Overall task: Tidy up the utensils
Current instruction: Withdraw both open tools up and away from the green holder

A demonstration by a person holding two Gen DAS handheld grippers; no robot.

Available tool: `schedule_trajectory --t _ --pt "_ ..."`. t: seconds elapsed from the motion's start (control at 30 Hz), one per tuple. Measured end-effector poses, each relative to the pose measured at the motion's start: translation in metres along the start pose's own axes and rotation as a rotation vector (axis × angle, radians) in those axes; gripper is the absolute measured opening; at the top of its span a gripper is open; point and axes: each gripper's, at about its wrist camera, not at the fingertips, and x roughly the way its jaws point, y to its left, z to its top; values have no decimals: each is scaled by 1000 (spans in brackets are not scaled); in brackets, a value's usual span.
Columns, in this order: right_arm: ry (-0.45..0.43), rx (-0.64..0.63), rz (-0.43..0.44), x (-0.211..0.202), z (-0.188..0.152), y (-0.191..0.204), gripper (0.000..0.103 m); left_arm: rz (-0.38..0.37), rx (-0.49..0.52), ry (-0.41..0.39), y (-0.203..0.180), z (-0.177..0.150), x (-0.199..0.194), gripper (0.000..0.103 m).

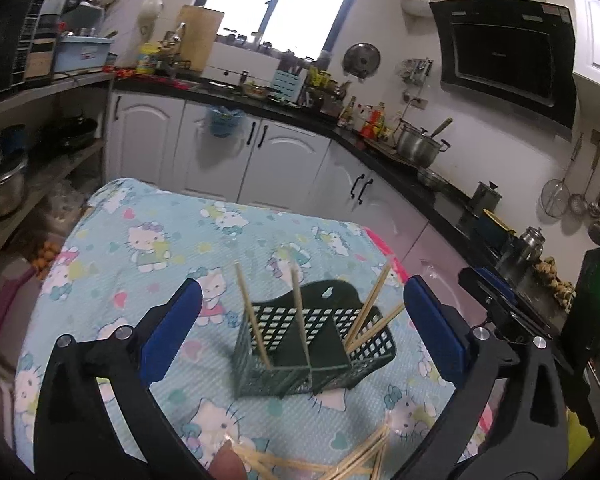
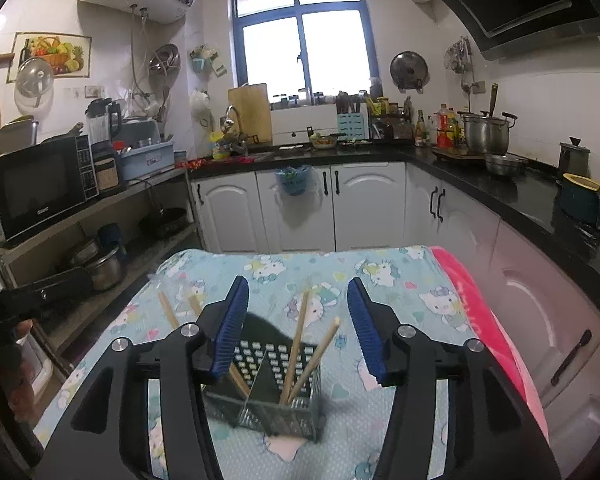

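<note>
chopsticks in the green basket, both grippers apart

we see our left gripper (image 1: 302, 314) spread wide, nothing between its blue pads. our right gripper (image 2: 298, 322) stands partly apart, pads touching nothing. the green basket (image 1: 312, 344) sits on the cartoon-cat tablecloth (image 1: 172, 240), with chopsticks (image 1: 300, 316) leaning in its two compartments. a loose pile of chopsticks (image 1: 320, 464) lies on the cloth at the near edge, beside a fingertip (image 1: 228, 464).
</note>
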Motion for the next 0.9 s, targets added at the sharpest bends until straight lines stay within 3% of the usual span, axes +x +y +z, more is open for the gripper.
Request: schedule_trajectory --t 0.3,0.9 --pt "-1 2 -11 -35 -10 6 65 28 -35 3 9 -17 -27 93" --pt "22 -22 14 -69 -31 24 73 39 -65 10 18 -42 -51 93"
